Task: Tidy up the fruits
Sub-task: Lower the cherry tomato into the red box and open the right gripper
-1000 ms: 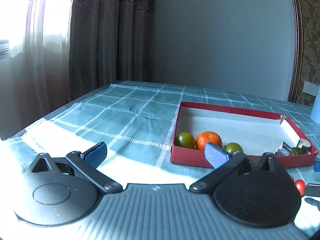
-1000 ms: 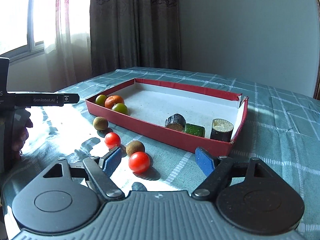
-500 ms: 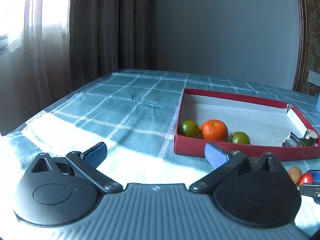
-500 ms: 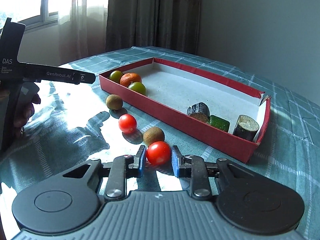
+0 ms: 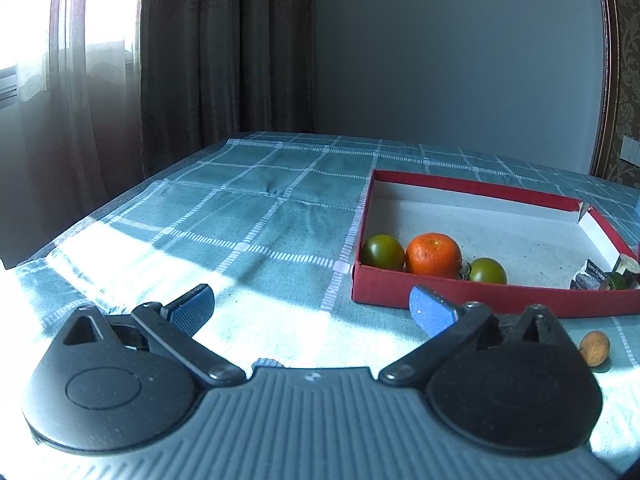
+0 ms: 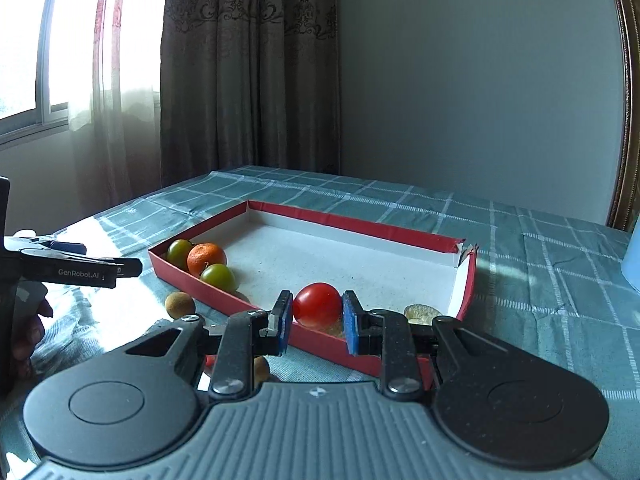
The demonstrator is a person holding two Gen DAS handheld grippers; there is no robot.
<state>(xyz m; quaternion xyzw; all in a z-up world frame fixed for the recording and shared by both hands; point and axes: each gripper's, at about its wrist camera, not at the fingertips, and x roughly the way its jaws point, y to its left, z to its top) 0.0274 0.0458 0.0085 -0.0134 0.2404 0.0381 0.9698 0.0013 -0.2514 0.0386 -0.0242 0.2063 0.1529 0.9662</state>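
A red shallow box [image 6: 352, 222] [image 5: 472, 298] lies on the checked tablecloth. In its near left corner sit two green fruits [image 6: 218, 277] [image 5: 383, 251] and an orange [image 6: 206, 259] [image 5: 432, 255]. My right gripper [image 6: 316, 314] is shut on a red tomato [image 6: 317, 305] and holds it lifted above the box's near wall. A brown fruit [image 6: 180, 305] [image 5: 595, 348] lies on the cloth outside the box. My left gripper [image 5: 312, 308] is open and empty, low over the cloth left of the box; it also shows in the right wrist view [image 6: 72, 270].
Dark cut pieces [image 5: 604, 278] lie at the box's right end, partly hidden behind my right gripper [image 6: 420, 313]. Another brown fruit [image 6: 261, 368] and a red one [image 6: 210, 360] peek out under the right gripper. Curtains [image 6: 248, 80] hang behind the table.
My right gripper closed on the red tomato, lifted it off the cloth and carried it over the box's near wall. The left gripper drew back slightly and stayed open.
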